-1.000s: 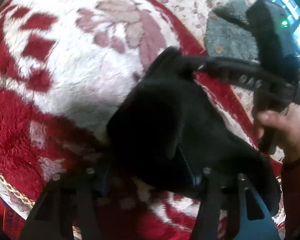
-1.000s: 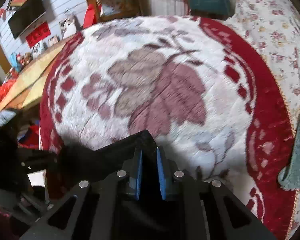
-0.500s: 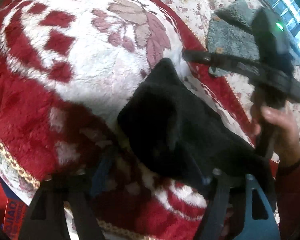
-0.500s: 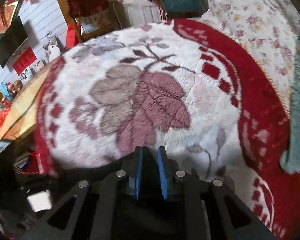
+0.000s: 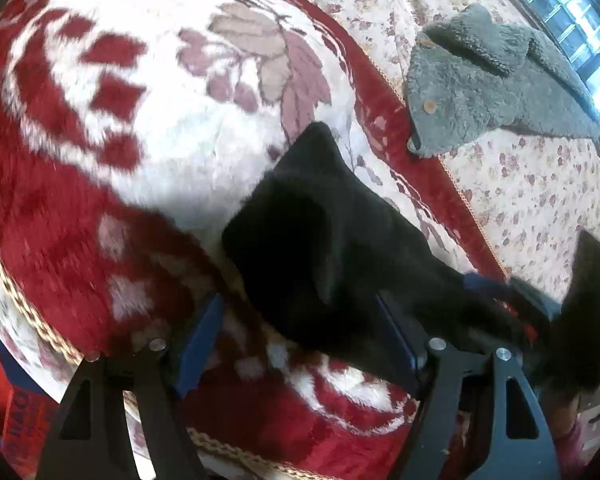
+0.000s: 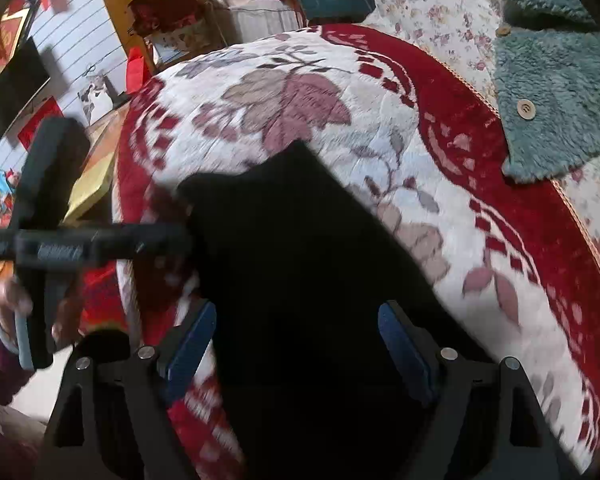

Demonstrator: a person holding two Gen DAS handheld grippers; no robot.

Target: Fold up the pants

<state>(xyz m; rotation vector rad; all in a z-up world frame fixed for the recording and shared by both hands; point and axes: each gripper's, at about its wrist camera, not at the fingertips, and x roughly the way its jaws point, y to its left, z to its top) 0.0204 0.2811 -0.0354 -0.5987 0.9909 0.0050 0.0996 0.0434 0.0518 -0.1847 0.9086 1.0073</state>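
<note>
The black pants (image 5: 320, 240) lie folded on the red and white floral blanket (image 5: 140, 140). In the right wrist view the pants (image 6: 300, 280) spread from the blanket's middle down between the fingers. My left gripper (image 5: 300, 332) is open, its jaws wide apart over the near edge of the pants. My right gripper (image 6: 296, 344) is open too, with the pants lying loose below it. The right gripper shows blurred at the lower right of the left wrist view (image 5: 580, 300). The left gripper shows at the left of the right wrist view (image 6: 60, 240).
A grey-green fleece garment (image 5: 480, 80) with buttons lies on the flowered bedspread (image 5: 520, 200) beyond the blanket; it also shows in the right wrist view (image 6: 552, 100). The bed's edge is near me. Furniture and a wall screen (image 6: 12, 88) stand beyond the bed.
My right gripper, shut on the pants before, has opened and let them go. My left gripper has pulled back. The pants have dropped flat onto the blanket.
</note>
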